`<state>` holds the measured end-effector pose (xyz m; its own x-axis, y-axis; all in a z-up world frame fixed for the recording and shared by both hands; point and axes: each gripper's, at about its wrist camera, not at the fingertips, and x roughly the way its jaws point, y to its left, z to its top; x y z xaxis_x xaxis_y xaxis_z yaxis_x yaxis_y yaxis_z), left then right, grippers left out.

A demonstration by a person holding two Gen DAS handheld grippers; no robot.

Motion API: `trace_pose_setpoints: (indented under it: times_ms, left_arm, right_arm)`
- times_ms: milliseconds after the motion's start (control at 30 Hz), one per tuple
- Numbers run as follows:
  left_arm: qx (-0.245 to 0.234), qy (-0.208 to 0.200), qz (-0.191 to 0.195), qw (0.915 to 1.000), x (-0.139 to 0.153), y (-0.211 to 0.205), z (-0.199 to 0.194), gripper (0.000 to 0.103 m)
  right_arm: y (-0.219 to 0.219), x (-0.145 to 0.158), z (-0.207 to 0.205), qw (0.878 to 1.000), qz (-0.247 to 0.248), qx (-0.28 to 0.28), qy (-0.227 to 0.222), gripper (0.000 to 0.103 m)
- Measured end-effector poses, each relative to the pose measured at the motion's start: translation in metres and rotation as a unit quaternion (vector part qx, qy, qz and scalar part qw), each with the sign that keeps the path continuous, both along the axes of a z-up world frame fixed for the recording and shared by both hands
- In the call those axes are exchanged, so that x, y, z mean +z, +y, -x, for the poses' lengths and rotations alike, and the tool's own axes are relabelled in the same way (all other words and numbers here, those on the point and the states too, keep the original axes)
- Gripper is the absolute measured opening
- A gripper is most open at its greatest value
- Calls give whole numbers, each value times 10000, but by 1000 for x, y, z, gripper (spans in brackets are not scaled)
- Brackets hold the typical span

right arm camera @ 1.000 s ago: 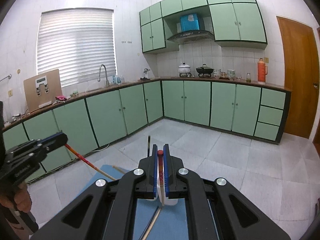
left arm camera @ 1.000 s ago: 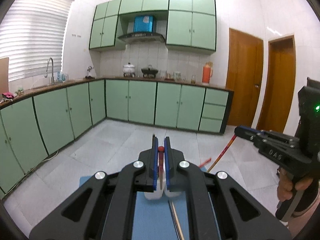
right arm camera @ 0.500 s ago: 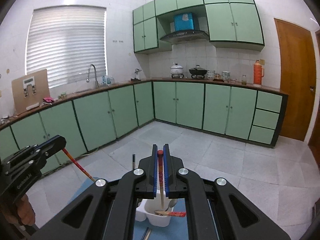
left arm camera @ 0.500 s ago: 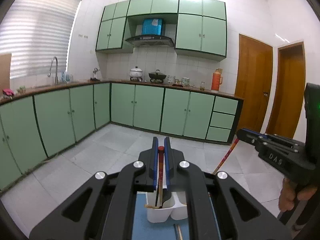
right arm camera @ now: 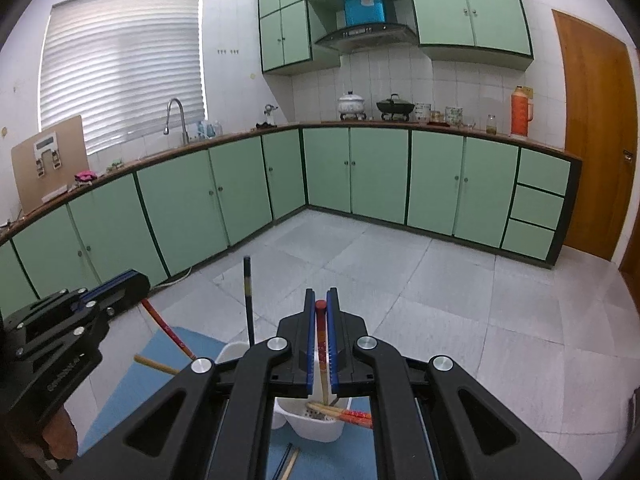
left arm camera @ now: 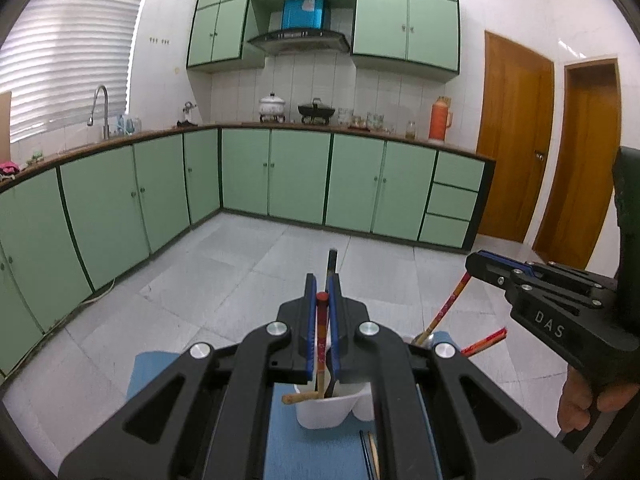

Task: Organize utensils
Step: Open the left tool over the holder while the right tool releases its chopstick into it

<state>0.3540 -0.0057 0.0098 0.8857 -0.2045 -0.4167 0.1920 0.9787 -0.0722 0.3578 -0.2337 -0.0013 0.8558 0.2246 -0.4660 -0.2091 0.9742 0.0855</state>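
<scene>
I hold one red chopstick (left arm camera: 321,332) in my left gripper (left arm camera: 321,300), clamped near its top end. Its long axis runs steeply down and toward me, tip inside the near-left compartment of the white utensil holder (left arm camera: 320,412). My right gripper (right arm camera: 320,312) is clamped on a second red chopstick (right arm camera: 320,336) the same way, its tip in the holder's right-hand compartment. The holder stands on a blue mat (right arm camera: 120,396). A black chopstick (right arm camera: 248,300) stands upright in the holder; a pale one (right arm camera: 154,364) leans out to the left. More sticks (right arm camera: 290,460) lie on the mat near me. Risks, as I judge them: letting go too high could bounce a stick out, and pushing sideways against the light holder could tip it.
</scene>
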Motion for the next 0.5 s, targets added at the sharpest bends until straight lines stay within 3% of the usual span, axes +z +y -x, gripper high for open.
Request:
trace_pose_setpoints:
  times_ms: [267, 300, 367, 433, 500]
  left_arm:
    - [15, 155, -67, 9999, -11, 4, 1, 9]
    - [19, 160, -66, 9998, -10, 5, 2, 12]
    - [36, 144, -36, 9999, -9, 5, 6, 29]
    - [56, 95, 29, 9999, -6, 9, 13, 34]
    - [52, 45, 52, 10000, -3, 11, 22, 39]
  right_arm:
    - [-7, -6, 9, 9999, -40, -18, 103, 7]
    - [-8, -6, 11, 10000, -44, -28, 82, 9]
    - [-13, -2, 19, 9999, -74, -73, 16, 19]
    - [-18, 1, 27, 9998, -120, -155, -78, 34]
    - [-25, 6, 37, 9995, -151, -216, -184, 36]
